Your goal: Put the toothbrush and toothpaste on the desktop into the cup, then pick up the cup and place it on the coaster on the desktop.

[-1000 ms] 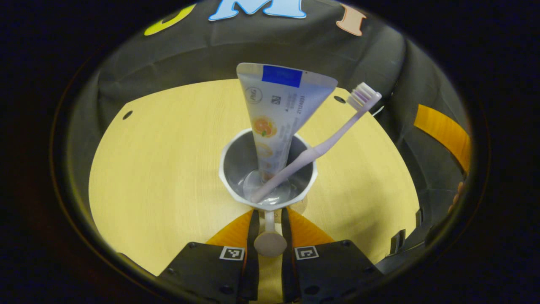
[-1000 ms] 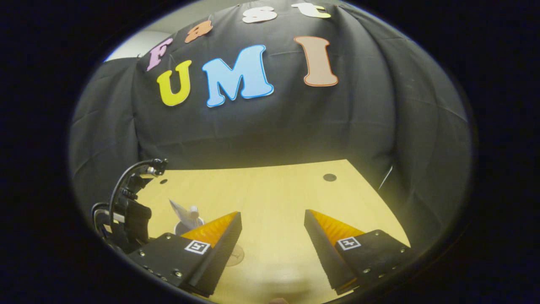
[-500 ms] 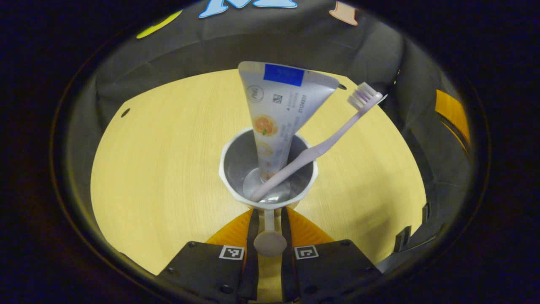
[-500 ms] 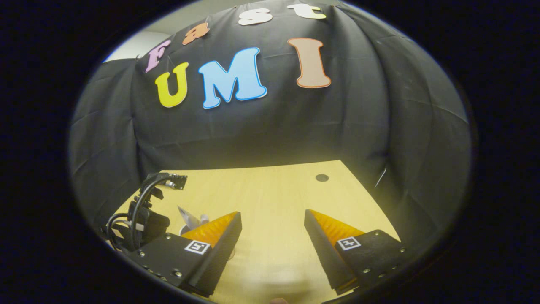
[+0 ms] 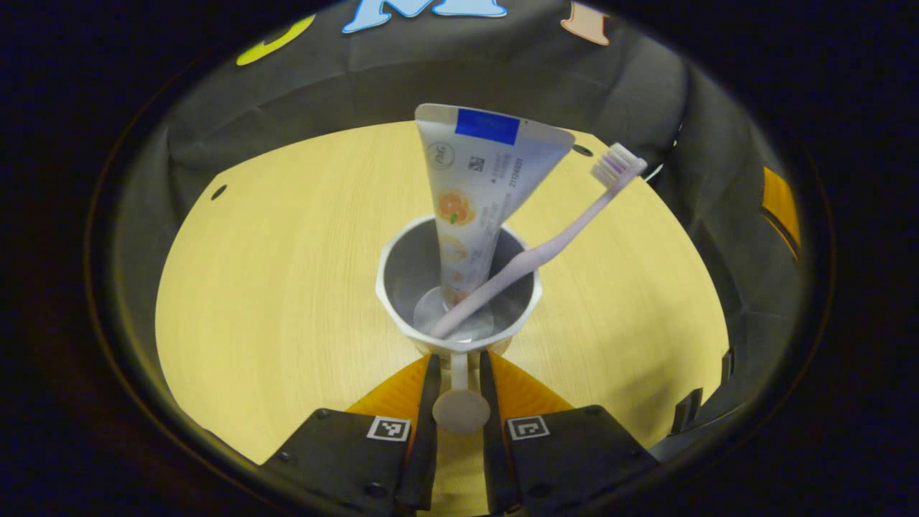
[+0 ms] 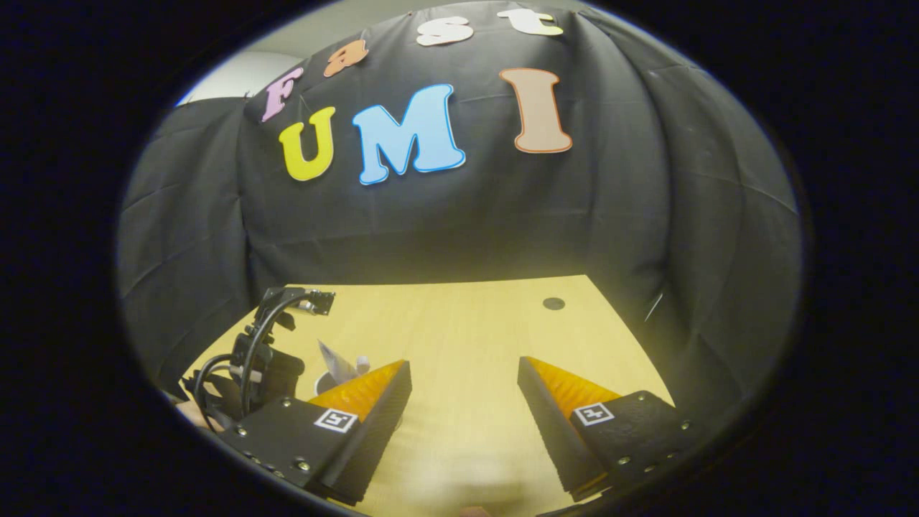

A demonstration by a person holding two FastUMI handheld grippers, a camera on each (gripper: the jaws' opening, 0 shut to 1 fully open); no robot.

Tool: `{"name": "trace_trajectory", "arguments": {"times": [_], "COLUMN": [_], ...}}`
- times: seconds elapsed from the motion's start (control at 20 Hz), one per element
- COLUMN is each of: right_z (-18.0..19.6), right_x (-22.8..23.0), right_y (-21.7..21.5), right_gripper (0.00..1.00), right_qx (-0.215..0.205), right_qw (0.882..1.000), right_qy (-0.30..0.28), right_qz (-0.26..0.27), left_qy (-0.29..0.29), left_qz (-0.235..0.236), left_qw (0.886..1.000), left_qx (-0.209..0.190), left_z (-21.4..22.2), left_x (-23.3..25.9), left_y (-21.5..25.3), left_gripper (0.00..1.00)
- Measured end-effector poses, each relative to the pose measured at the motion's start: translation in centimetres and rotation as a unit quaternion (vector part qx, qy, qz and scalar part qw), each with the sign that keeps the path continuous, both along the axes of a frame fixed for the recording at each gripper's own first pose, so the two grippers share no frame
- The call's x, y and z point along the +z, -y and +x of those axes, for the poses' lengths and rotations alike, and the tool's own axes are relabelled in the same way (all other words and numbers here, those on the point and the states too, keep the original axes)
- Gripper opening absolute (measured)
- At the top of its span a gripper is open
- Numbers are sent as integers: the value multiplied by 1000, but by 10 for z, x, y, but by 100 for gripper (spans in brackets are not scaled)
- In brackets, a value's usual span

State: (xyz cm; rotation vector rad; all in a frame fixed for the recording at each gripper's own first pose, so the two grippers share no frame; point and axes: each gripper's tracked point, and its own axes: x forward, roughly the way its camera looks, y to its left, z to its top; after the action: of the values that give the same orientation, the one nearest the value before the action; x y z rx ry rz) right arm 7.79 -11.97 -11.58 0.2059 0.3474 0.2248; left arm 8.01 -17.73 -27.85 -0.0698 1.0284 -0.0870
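In cup, toothbrush leans bristles-up.

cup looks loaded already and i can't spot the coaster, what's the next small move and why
Probably carry the cup toward the coaster: the toothpaste and toothbrush already stand in it, and the left gripper has its jaws closed on the cup's handle.
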Motion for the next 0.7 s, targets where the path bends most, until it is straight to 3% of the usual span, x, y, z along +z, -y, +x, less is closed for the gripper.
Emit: {"name": "trace_trajectory", "arguments": {"times": [0.1, 0.25, 0.3, 0.4, 0.55, 0.7], "right_z": [0, -1, -1, -3, -5, -7], "right_x": [-2, 3, 6, 13, 25, 36], "right_y": [5, 6, 7, 7, 4, -5], "right_gripper": [93, 93, 93, 93, 93, 93], "right_qx": [-6, -8, -10, -16, -27, -35], "right_qw": [1000, 1000, 1000, 1000, 999, 998], "right_qy": [-2, 1, 5, 10, 26, 39], "right_qz": [-6, -8, -11, -17, -26, -34], "left_qy": [18, 61, 80, 116, 176, 242], "left_qz": [-5, -16, -18, -25, -27, -15], "left_qw": [1000, 998, 997, 993, 984, 970], "left_qx": [8, 12, 14, 10, 3, -7], "left_z": [1, 1, 3, 4, 3, 8], "left_x": [9, 32, 42, 64, 101, 143], "left_y": [0, 2, 2, 2, -4, -17], "left_gripper": [36, 51, 64, 77, 89, 93]}}
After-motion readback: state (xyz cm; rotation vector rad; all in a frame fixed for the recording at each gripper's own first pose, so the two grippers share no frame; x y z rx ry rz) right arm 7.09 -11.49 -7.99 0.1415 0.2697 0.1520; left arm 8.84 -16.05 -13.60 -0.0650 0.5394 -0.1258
